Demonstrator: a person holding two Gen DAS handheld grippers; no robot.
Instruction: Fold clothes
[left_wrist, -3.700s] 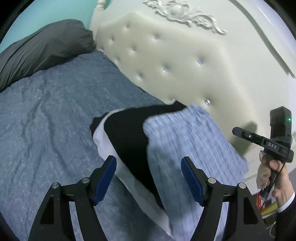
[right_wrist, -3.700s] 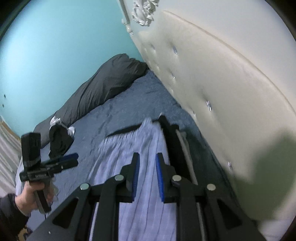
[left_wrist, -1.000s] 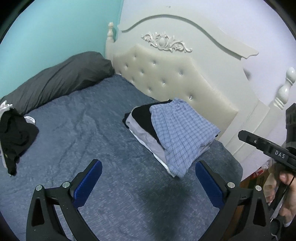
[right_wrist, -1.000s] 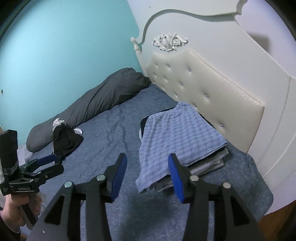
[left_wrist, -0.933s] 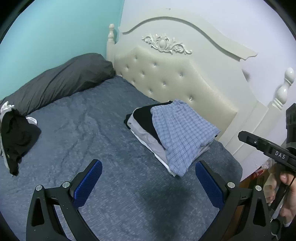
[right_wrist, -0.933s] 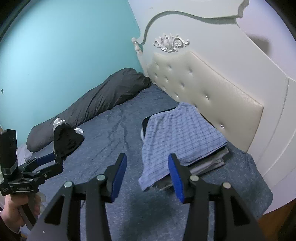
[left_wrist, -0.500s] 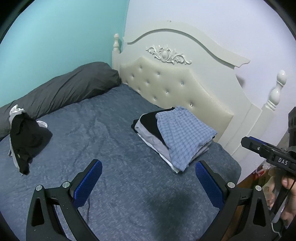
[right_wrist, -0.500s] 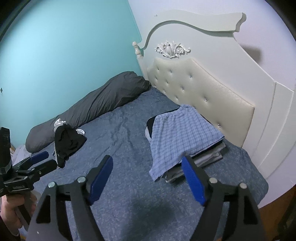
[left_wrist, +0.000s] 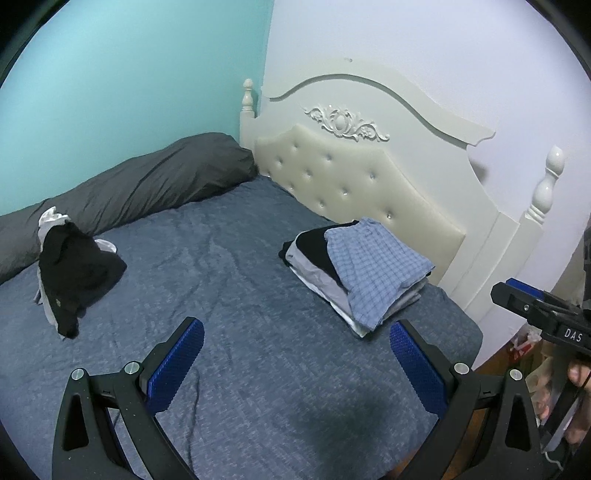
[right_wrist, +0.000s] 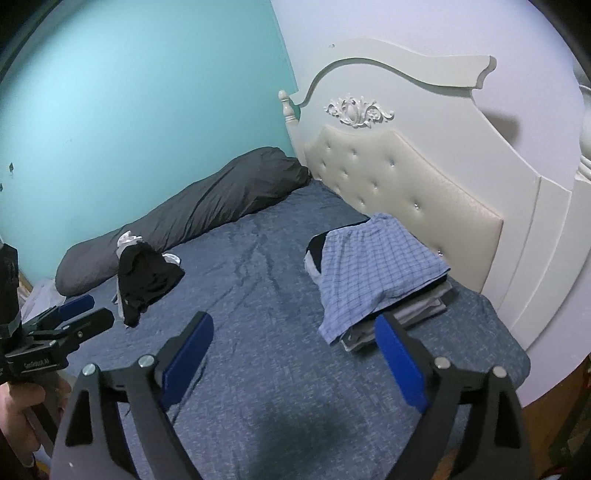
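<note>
1. My left claw (left_wrist: 295, 354) is spread wide and holds nothing, hanging above the blue bedspread (left_wrist: 229, 288); my right claw (right_wrist: 295, 343) is spread just as wide and is empty too.
2. The folded stack (left_wrist: 354, 277) lies at 1 o'clock from my left claw, close to the headboard. A blue checked garment (left_wrist: 373, 269) lies on top, draped over black and pale grey layers beneath.
3. From my right claw the same stack (right_wrist: 380, 291) sits at about 1 o'clock. Its near corner is partly hidden behind my right blue pad (right_wrist: 399, 362).
4. A crumpled black garment (left_wrist: 77, 280) with bits of white cloth lies at 10 o'clock from my left claw, well apart from the stack. Nothing lies between it and the stack but bare bedspread.
5. A long dark grey pillow (left_wrist: 140, 188) runs along the far edge of the bed, against the teal wall (left_wrist: 129, 85).
6. The cream tufted headboard (left_wrist: 354, 184) has a carved ornament (left_wrist: 345, 122) above its padding and a turned post (left_wrist: 546, 188) at 2 o'clock.
7. In the left wrist view my right hand (left_wrist: 578, 398) grips its handle at 3 o'clock, off the edge of the bed.
8. The bedspread is wrinkled, with a soft shadow just ahead of each claw.
</note>
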